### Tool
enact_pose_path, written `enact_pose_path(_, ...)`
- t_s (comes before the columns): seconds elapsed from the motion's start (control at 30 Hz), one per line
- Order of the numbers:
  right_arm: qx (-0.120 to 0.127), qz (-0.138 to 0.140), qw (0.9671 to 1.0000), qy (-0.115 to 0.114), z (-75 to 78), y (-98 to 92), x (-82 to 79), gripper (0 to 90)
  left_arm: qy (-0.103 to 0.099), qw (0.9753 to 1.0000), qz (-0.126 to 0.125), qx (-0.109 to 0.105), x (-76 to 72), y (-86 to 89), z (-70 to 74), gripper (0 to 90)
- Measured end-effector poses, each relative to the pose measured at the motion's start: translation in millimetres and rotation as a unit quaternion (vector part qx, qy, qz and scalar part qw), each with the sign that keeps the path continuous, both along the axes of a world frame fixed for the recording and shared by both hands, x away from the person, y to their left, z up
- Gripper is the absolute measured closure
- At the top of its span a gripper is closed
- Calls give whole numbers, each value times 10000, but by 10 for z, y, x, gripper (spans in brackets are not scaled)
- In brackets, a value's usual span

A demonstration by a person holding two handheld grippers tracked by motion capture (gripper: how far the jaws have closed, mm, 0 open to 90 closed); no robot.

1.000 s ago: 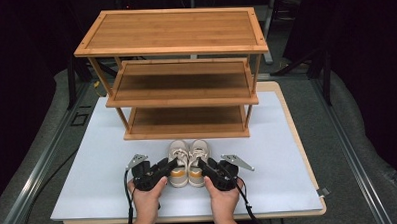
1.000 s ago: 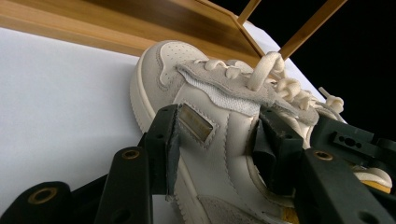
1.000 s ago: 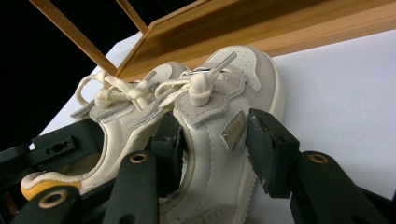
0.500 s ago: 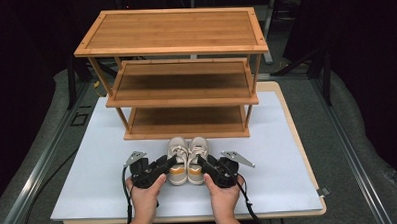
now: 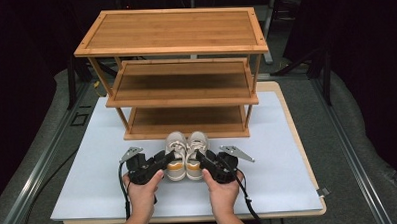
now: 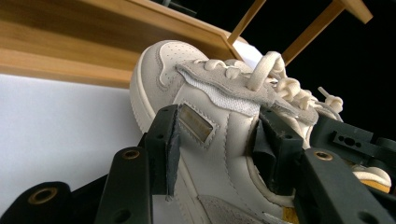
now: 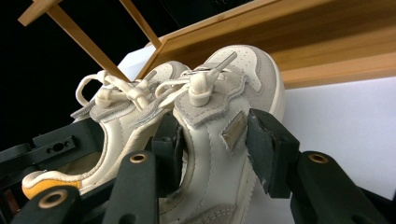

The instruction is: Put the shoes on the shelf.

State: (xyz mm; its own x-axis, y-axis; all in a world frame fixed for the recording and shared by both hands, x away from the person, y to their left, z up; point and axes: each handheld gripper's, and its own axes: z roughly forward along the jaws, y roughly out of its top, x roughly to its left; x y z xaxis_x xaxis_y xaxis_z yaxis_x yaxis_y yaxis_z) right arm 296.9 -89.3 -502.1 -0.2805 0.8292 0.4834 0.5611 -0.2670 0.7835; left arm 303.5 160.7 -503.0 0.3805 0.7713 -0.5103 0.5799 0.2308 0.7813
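Observation:
A pair of cream sneakers with yellow heels stands toe-first toward a wooden rack. In the high view the left shoe (image 5: 175, 150) and right shoe (image 5: 197, 148) sit side by side on the white mat. My left gripper (image 5: 166, 158) is shut on the left shoe (image 6: 210, 84), one jaw outside its side wall and one inside the opening. My right gripper (image 5: 204, 159) is shut on the right shoe (image 7: 233, 88) the same way. The left shoe (image 7: 116, 121) lies beside it in the right gripper view.
A three-tier wooden shoe rack (image 5: 176, 30) stands just beyond the shoes, its bottom shelf (image 5: 187, 120) bare and close to the toes. The white mat (image 5: 288, 164) covers the table, with open room left and right of the hands.
Both hands and the pair of shoes have shifted a little forward, toward the rack's bottom shelf. Both grips are unchanged.

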Motion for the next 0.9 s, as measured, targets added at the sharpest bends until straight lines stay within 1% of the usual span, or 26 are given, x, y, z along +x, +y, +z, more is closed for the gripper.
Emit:
enact_pose_path(0.07, -38, -22, 10000, 11, 39, 5, 2, 572, -5, 10000, 15, -5, 3, 3, 32, 542)
enact_pose_path(0.1, 30, 1, 10000, -20, 48, 10, 8, 572, -16, 10000, 14, -1, 6, 6, 57, 542)
enact_pose_path(0.13, 37, 16, 10000, -41, 67, 7, 10, 571, -28, 10000, -4, 7, 9, 8, 71, 543)
enact_pose_path(0.23, 31, -12, 10000, -4, 115, 4, 13, 571, -50, 10000, -4, 13, 13, 7, 131, 542)
enact_pose_path(0.27, 58, 21, 10000, -35, 133, 1, 13, 571, -61, 10000, -6, 18, 15, 6, 149, 542)
enact_pose_path(0.37, 72, 4, 9999, -76, 193, -2, 22, 571, -82, 10000, -10, 25, 15, -1, 213, 542)
enact_pose_path(0.4, 76, 9, 10000, -62, 211, -6, 22, 571, -95, 9999, -14, 49, 17, -1, 226, 542)
enact_pose_path(0.43, 24, -13, 10000, -28, 226, -9, 20, 572, -97, 9999, -9, 48, 18, -4, 245, 542)
enact_pose_path(0.47, 35, 8, 10000, -38, 241, -7, 23, 571, -109, 9999, -10, 68, 20, -2, 261, 542)
enact_pose_path(0.67, 103, 27, 9999, -112, 334, 11, 41, 571, -139, 9999, 10, 14, 26, 17, 348, 543)
enact_pose_path(0.7, 44, 39, 10000, -73, 349, 5, 38, 571, -138, 9999, 6, 15, 26, 23, 364, 543)
enact_pose_path(0.77, 101, 42, 9999, -129, 373, 16, 49, 571, -159, 9999, 27, 3, 29, 30, 384, 543)
enact_pose_path(0.9, 33, 61, 9999, -120, 420, 33, 61, 571, -158, 9999, 40, 3, 34, 37, 418, 543)
